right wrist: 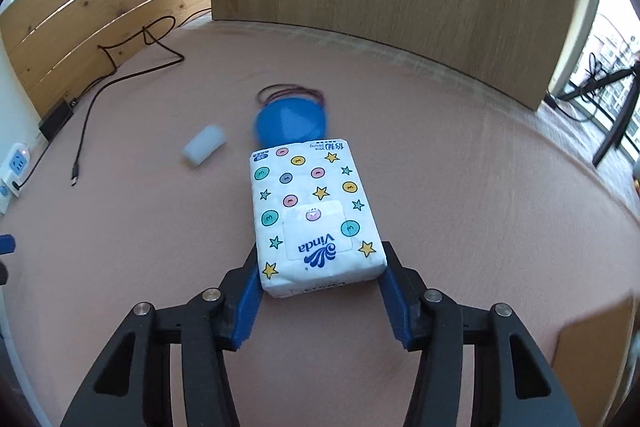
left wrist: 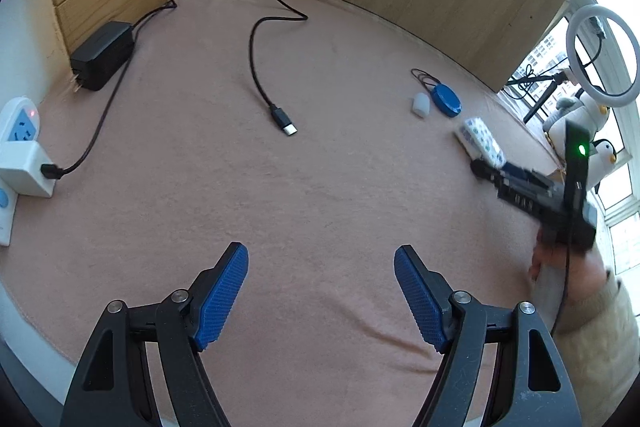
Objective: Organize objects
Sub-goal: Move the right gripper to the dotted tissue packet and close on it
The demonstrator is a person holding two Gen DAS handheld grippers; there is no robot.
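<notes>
On the pink fleecy cloth (left wrist: 320, 187), the left gripper (left wrist: 320, 291) hovers spread wide and empty, ribbed blue pads apart, with the black USB-C cable (left wrist: 256, 67) lying beyond it, plug end toward the camera. Further right, the right gripper (right wrist: 318, 291) clamps the near end of a soft rectangular Vinda tissue pack (right wrist: 316, 215), white plastic printed with stars and buttons. Its long axis runs straight away from the fingers toward the round blue case (right wrist: 292, 125), with a translucent white cylinder (right wrist: 204, 147) to the left.
</notes>
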